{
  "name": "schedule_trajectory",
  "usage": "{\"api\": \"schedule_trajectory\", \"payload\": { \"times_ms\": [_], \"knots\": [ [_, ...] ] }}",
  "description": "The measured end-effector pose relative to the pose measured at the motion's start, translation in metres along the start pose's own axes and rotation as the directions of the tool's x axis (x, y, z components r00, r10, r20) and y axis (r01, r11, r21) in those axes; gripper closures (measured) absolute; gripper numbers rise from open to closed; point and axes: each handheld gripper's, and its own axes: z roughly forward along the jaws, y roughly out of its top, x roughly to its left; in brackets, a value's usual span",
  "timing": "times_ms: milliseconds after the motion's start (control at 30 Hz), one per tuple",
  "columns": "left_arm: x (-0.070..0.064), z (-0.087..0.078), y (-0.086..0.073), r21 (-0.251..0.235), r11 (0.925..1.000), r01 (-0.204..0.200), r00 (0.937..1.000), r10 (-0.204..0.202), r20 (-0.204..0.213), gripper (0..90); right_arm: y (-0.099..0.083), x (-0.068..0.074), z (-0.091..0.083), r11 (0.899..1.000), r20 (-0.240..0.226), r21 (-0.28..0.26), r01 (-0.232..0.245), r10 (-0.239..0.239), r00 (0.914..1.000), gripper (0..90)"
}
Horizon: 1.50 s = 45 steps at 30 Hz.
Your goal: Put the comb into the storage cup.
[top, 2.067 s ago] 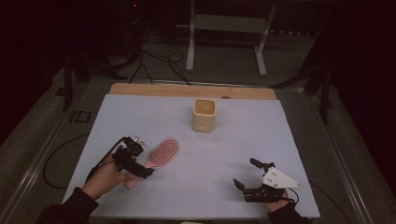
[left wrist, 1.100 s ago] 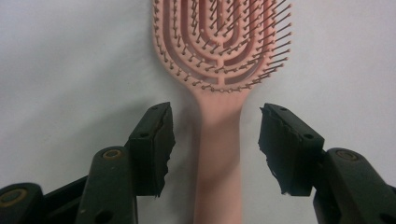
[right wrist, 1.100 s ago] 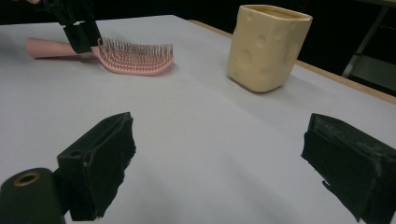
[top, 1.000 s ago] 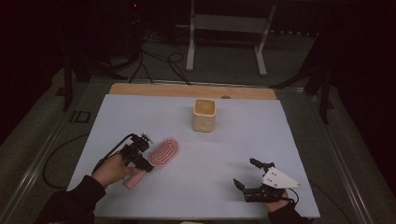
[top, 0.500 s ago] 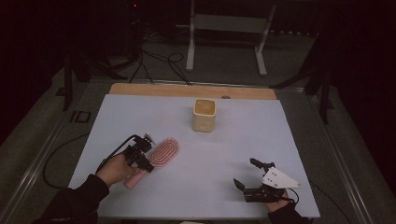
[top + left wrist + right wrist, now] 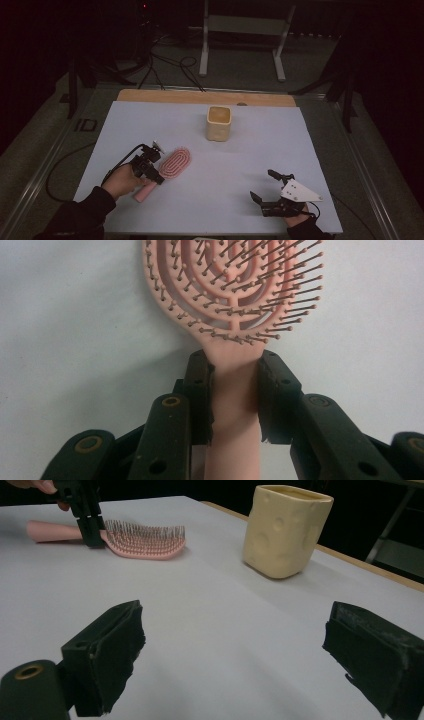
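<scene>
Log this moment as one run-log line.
left tool: shut on hairbrush neck | right tool: open, idle | cup: upright

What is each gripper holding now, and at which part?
The left gripper is shut on the pink hairbrush, at the top of the handle just below the bristle head. The right gripper is open and holds nothing.

The hairbrush [image 6: 172, 164] lies on the table [image 6: 250, 150], left of and nearer than the cup [image 6: 219, 123].
</scene>
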Motion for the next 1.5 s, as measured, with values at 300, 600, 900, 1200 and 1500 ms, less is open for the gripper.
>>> {"api": "schedule_trajectory", "payload": {
  "times_ms": [300, 600, 900, 1200, 1500],
  "knots": [
    [0.001, -0.009, -0.004, -0.042, 0.9991, -0.004, 0.9999, 0.003, -0.01, 70.6, 0.0, 0.0, 0.0, 1.0, 0.0, 0.0, 0.0, 0.0, 1.0, 8.5],
    [-0.004, -0.031, -0.004, -0.139, 0.9898, -0.031, 0.9991, 0.026, -0.034, 70.6, 0.0, 0.0, 0.0, 1.0, 0.002, 0.003, -0.002, 0.002, 1.0, 8.5],
    [-0.006, -0.052, 0.001, -0.258, 0.965, -0.049, 0.9984, 0.04, -0.039, 70.7, 0.0, 0.0, 0.0, 1.0, 0.003, 0.0, -0.003, 0.003, 1.0, 8.5],
    [-0.007, -0.067, 0.007, -0.358, 0.9315, -0.065, 0.9978, 0.057, -0.033, 70.6, 0.0, 0.0, 0.0, 1.0, 0.005, 0.0, -0.004, 0.004, 1.0, 8.5],
    [-0.012, -0.069, 0.018, -0.403, 0.9098, -0.1, 0.995, 0.092, -0.04, 70.7, 0.0, 0.0, 0.0, 1.0, 0.003, 0.002, -0.005, 0.005, 1.0, 8.5]
  ]
}}
